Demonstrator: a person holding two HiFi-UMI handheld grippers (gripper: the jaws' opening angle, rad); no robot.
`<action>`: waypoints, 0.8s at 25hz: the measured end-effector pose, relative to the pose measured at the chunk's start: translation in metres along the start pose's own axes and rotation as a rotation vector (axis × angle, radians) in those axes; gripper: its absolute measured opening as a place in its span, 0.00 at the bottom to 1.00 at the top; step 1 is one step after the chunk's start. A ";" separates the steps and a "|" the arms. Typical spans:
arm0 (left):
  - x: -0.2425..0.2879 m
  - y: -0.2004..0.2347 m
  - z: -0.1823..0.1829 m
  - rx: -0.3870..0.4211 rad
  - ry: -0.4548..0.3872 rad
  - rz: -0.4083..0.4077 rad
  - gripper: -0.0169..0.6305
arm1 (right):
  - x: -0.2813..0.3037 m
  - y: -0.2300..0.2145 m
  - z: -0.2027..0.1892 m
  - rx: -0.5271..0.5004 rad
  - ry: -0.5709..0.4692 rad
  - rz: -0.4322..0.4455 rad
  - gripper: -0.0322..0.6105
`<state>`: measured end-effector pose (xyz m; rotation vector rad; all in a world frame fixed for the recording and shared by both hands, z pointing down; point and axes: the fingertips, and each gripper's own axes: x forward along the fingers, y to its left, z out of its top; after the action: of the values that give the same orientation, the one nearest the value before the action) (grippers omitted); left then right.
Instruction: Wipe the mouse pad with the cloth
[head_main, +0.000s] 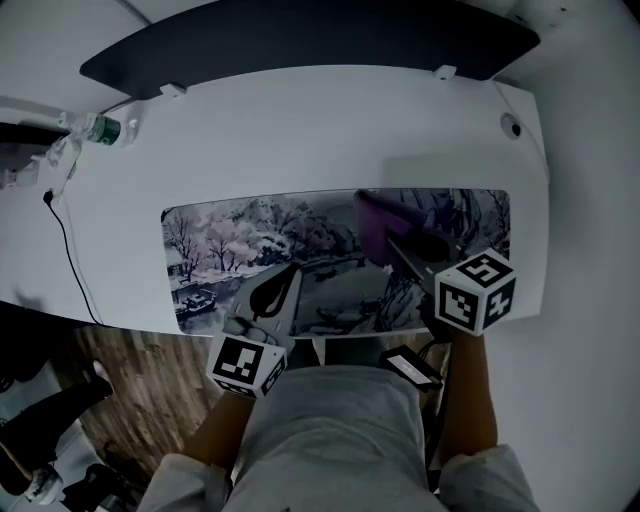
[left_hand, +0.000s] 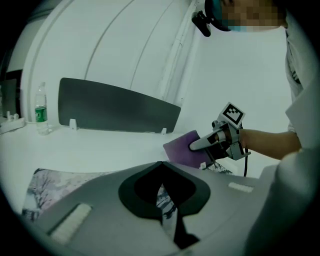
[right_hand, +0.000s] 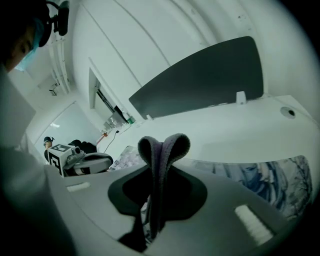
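A long mouse pad (head_main: 230, 245) printed with a wintry landscape lies along the front of the white desk (head_main: 300, 130). My right gripper (head_main: 395, 240) is shut on a purple cloth (head_main: 385, 215) over the pad's right part. In the right gripper view the folded cloth (right_hand: 162, 147) sticks up between the jaws. The left gripper view shows the cloth (left_hand: 181, 150) hanging from the right gripper (left_hand: 197, 146) just above the pad. My left gripper (head_main: 290, 272) rests shut on the pad's front middle. Only a thin strip of the pad (left_hand: 167, 212) shows between its jaws.
A dark divider panel (head_main: 300, 40) stands along the desk's far edge. A water bottle (head_main: 95, 128) and a black cable (head_main: 65, 235) are at the far left. A cable hole (head_main: 512, 127) is at the back right. Wooden floor (head_main: 130, 370) lies below the front edge.
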<state>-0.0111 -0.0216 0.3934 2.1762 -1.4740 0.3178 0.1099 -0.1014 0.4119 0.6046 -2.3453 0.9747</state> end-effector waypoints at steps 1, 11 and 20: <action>-0.011 0.010 -0.001 -0.003 -0.006 0.012 0.05 | 0.012 0.017 0.000 -0.006 0.006 0.018 0.13; -0.117 0.099 -0.025 -0.052 -0.029 0.114 0.05 | 0.130 0.178 -0.022 -0.061 0.098 0.176 0.13; -0.201 0.179 -0.061 -0.071 -0.038 0.221 0.05 | 0.227 0.288 -0.052 -0.076 0.141 0.310 0.13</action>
<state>-0.2487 0.1187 0.4021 1.9780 -1.7244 0.2948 -0.2136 0.0764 0.4368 0.1374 -2.3778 1.0186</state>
